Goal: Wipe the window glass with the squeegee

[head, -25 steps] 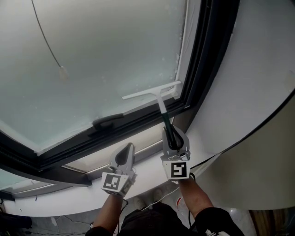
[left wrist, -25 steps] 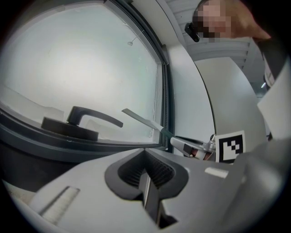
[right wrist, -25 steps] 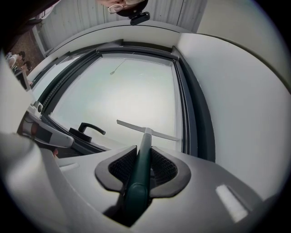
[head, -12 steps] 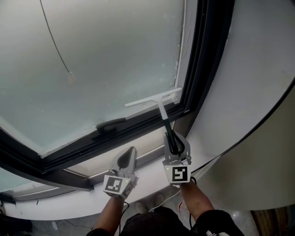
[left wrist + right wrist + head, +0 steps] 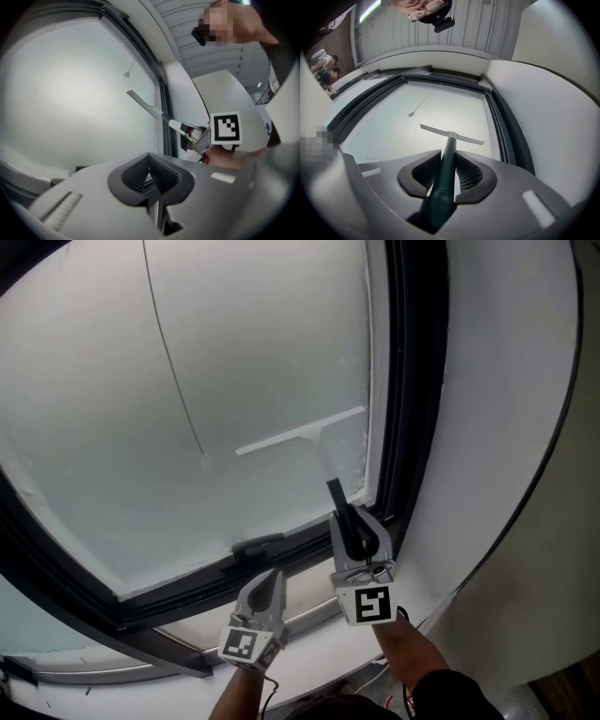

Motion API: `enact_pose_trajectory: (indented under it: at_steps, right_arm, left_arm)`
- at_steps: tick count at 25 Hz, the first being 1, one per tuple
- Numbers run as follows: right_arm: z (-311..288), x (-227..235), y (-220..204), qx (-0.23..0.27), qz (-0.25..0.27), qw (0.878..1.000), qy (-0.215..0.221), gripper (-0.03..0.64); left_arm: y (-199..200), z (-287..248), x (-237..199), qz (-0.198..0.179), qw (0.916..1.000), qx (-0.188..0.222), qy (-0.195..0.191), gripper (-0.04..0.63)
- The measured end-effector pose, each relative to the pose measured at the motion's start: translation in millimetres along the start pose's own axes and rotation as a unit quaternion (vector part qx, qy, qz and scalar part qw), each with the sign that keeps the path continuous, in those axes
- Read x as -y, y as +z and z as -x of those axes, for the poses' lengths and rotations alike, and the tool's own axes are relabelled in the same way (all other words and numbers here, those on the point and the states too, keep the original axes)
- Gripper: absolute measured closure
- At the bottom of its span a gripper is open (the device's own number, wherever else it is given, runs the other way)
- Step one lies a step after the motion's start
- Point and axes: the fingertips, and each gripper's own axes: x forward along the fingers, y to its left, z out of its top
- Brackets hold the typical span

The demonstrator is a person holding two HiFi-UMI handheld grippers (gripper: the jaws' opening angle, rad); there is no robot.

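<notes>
Head view: your right arm reaches up and forward, right tongs [image 5: 345, 517] clamped on dark green handle [image 5: 336, 495] of white T-shaped squeegee [image 5: 300, 434]. Blade lies against frosted window glass [image 5: 272, 343], near black window frame [image 5: 412, 381] on right. Your left tongs [image 5: 273, 579] held lower, beside right, pointing up at bottom frame.

Left gripper view: left tongs pressed together, nothing between.

Right gripper view: handle runs between jaws, gripped; blade crosswise on glass ahead.

White-bladed squeegee [image 5: 317, 430], dark-green handle, flat against frosted window glass [image 5: 234, 352]
</notes>
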Motion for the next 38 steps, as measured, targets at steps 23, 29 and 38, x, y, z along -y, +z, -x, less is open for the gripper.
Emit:
enact_pose_trajectory:
  at_steps: [23,29,38]
  right_arm:
    - [-172,10,149,0.139,0.008,0.989,-0.054,0.518]
    - [-168,5,143,0.141,0.017,0.988,-0.053,0.518]
    - [-152,-2,133,0.143,0.02,0.988,-0.049,0.518]
  left_arm:
    - [86,0,-51,-0.072,0.9945,0.075,0.007,0.597]
    - [81,-3,-55,-0.066,0.9953,0.07,0.005,0.597]
    - [73,-11,-47,-0.064,0.9956,0.068,-0.007,0.597]
